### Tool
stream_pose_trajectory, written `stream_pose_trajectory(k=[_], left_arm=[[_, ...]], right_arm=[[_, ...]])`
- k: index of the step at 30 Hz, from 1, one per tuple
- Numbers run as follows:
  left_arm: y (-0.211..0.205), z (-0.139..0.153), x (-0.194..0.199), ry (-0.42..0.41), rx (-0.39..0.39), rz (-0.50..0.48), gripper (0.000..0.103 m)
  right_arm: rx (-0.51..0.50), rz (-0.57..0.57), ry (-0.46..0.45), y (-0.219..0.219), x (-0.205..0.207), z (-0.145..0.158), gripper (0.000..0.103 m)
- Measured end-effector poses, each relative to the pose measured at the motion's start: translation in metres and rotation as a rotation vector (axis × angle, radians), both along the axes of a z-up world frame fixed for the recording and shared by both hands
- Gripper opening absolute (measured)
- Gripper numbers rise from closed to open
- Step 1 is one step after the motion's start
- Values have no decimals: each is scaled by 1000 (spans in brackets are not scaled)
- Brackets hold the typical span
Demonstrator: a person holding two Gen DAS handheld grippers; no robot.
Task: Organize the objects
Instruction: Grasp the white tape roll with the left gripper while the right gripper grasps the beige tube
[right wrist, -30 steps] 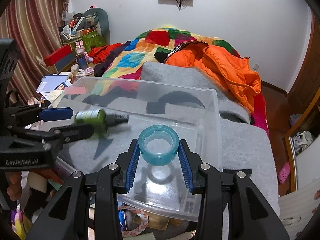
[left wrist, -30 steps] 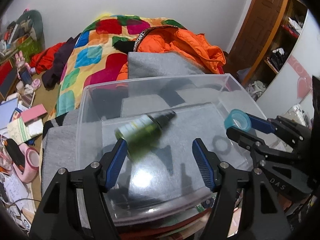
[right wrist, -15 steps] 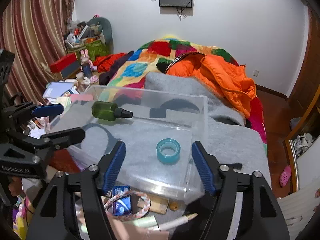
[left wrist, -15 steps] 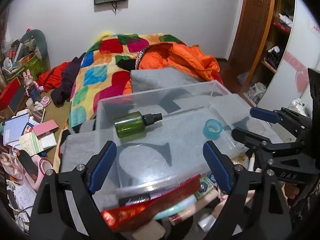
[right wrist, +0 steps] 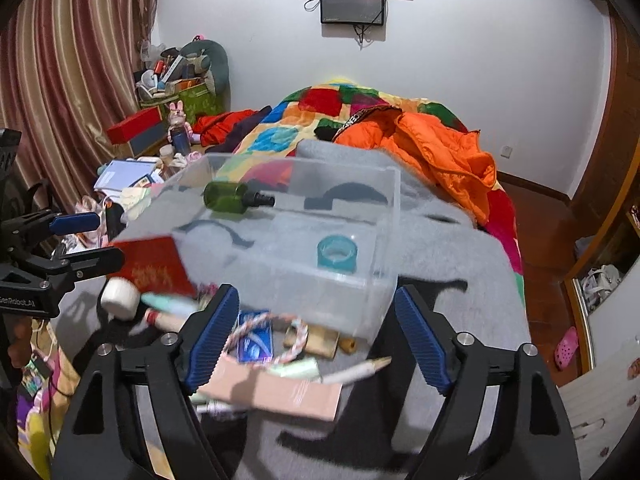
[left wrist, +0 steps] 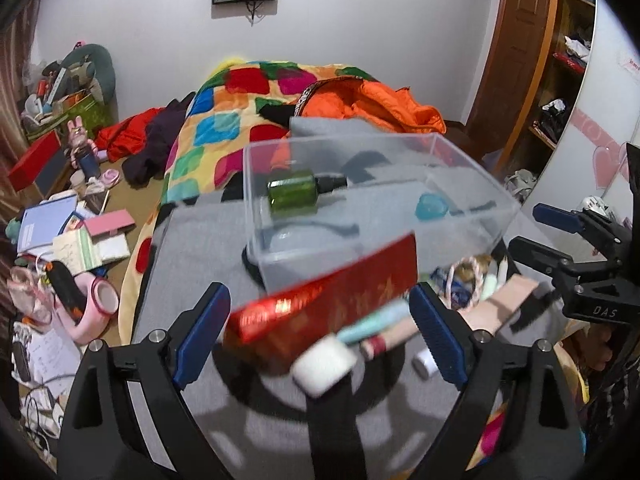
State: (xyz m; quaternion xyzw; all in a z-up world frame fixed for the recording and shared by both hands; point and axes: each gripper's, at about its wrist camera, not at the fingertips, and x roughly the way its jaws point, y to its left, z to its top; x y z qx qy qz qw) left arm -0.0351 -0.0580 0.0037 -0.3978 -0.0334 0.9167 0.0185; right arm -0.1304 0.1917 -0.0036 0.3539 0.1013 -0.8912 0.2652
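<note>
Both tools [left wrist: 320, 336] [right wrist: 316, 334] spread, empty, short of the clear bin [right wrist: 376, 280] holding bottle [right wrist: 226, 199] and tape [right wrist: 337, 253]

A white wall [right wrist: 480, 60] is seen across the top of both views, with a dark screen [right wrist: 353, 3] mounted on it at top centre. Striped curtains [right wrist: 76, 80] are hung at the upper left of the right wrist view. A bed [left wrist: 224, 132] covered by a patchwork quilt is placed in the middle. A wooden door [left wrist: 516, 52] and open shelving [left wrist: 568, 64] are seen at the upper right of the left wrist view. Red-brown flooring [right wrist: 540, 232] is visible at the right.
</note>
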Motion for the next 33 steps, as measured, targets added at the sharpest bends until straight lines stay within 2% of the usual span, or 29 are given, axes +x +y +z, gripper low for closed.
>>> stream_pose_trajectory(k=[3, 13, 17, 20, 25, 27, 31, 33], left_arm=[[1, -8, 13, 4, -4, 22, 92], [2, -42, 19, -39, 90, 88, 91], [4, -47, 13, -42, 103, 115, 80], [8, -49, 14, -27, 80, 139, 76], [10, -50, 19, -17, 73, 147, 54], [9, -51, 20, -24, 98, 133, 44], [13, -50, 26, -19, 103, 113, 41], [16, -50, 29, -15, 103, 100, 41]], right_arm=[[9, 0, -13, 2, 8, -7, 79], [-23, -10, -98, 15, 23, -29, 79], [-37, -42, -125, 25, 27, -36, 79], [-58, -68, -145, 31, 27, -40, 79], [-104, -77, -196, 32, 21, -46, 79], [-122, -69, -209, 30, 21, -47, 73], [-157, -32, -247, 22, 18, -50, 54], [-168, -23, -259, 19, 18, -51, 49]])
